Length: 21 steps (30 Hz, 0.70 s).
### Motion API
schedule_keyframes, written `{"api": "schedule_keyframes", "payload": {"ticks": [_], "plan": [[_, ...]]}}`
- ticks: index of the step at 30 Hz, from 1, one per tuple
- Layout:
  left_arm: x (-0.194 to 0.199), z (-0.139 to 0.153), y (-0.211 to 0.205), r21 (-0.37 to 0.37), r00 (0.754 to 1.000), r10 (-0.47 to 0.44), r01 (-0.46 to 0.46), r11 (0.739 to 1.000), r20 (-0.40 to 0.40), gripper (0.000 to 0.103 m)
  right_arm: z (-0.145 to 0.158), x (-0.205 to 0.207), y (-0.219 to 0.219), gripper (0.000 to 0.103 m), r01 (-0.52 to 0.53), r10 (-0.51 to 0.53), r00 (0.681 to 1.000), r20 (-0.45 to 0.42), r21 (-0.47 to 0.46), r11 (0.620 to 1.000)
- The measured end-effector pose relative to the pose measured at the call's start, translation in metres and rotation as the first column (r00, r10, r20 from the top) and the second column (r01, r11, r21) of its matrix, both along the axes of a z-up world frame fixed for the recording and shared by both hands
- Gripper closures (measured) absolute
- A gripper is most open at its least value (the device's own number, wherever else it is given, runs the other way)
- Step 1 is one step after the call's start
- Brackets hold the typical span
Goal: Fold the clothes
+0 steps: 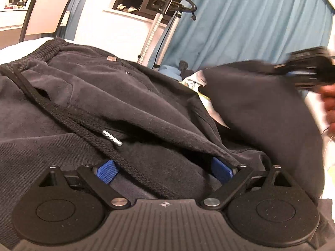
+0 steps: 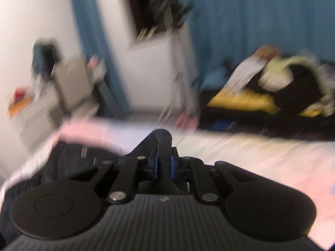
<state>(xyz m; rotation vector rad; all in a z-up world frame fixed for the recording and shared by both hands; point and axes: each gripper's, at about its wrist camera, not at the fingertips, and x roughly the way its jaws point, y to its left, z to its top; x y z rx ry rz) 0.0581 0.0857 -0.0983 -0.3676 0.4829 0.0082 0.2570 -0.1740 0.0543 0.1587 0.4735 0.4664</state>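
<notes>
Dark sweatpants (image 1: pixel 129 96) with an elastic waistband and a black drawstring (image 1: pixel 69 115) with a metal tip lie in front of my left gripper (image 1: pixel 165 168). Its blue pads (image 1: pixel 106 170) stand wide apart, resting on the cloth, with the drawstring between them. My right gripper (image 2: pixel 163 164) is shut on a fold of the dark fabric (image 2: pixel 162 144) and holds it raised. It also shows blurred in the left wrist view (image 1: pixel 307 71), lifting a leg of the pants (image 1: pixel 261 108) at the right.
The pants lie on a white bed (image 2: pixel 261 156). A pile of yellow and black clothes (image 2: pixel 272 92) lies behind it. Blue curtains (image 1: pixel 240 21), a steamer stand (image 1: pixel 159 21) and a chair (image 1: pixel 46 10) are at the back.
</notes>
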Motion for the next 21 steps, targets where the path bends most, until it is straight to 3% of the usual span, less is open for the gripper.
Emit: {"api": "schedule_keyframes", "payload": {"ticks": [2, 3, 6, 8, 10, 13, 14, 17, 21], "plan": [[-0.005, 0.006, 0.001, 0.002, 1.0, 0.008, -0.008, 1.0, 0.021, 0.008, 0.03, -0.026, -0.037, 0.092, 0.114, -0.12, 0.988, 0.098, 0.066, 0.991], [-0.008, 0.01, 0.002, 0.002, 0.999, 0.01, -0.01, 1.0, 0.036, 0.008, 0.045, -0.044, -0.056, 0.092, 0.2, -0.212, 0.964, 0.16, 0.09, 0.976], [-0.021, 0.023, 0.001, 0.009, 0.996, 0.011, -0.012, 1.0, 0.09, 0.008, 0.083, -0.095, -0.103, 0.092, 0.414, -0.442, 0.844, 0.303, 0.154, 0.897], [-0.028, 0.028, -0.002, 0.018, 0.994, 0.006, -0.008, 1.0, 0.111, 0.008, 0.105, -0.127, -0.131, 0.092, 0.529, -0.564, 0.735, 0.376, 0.201, 0.824], [-0.034, 0.033, -0.005, 0.029, 0.991, 0.001, -0.004, 1.0, 0.13, 0.008, 0.12, -0.148, -0.155, 0.092, 0.618, -0.65, 0.65, 0.393, 0.224, 0.753], [-0.036, 0.037, -0.01, 0.062, 0.989, -0.002, -0.007, 0.998, 0.147, 0.008, 0.127, -0.165, -0.178, 0.092, 0.72, -0.729, 0.56, 0.395, 0.203, 0.663], [-0.036, 0.037, -0.011, 0.067, 0.99, -0.002, -0.007, 0.998, 0.144, 0.008, 0.125, -0.165, -0.185, 0.092, 0.742, -0.745, 0.55, 0.378, 0.189, 0.644], [-0.034, 0.035, -0.013, 0.08, 0.991, -0.006, -0.005, 0.997, 0.133, 0.008, 0.11, -0.157, -0.21, 0.091, 0.765, -0.773, 0.583, 0.25, 0.152, 0.626], [-0.034, 0.033, -0.016, 0.112, 0.991, -0.018, 0.003, 0.994, 0.129, 0.008, 0.082, -0.15, -0.229, 0.091, 0.778, -0.782, 0.602, 0.164, 0.102, 0.62]]}}
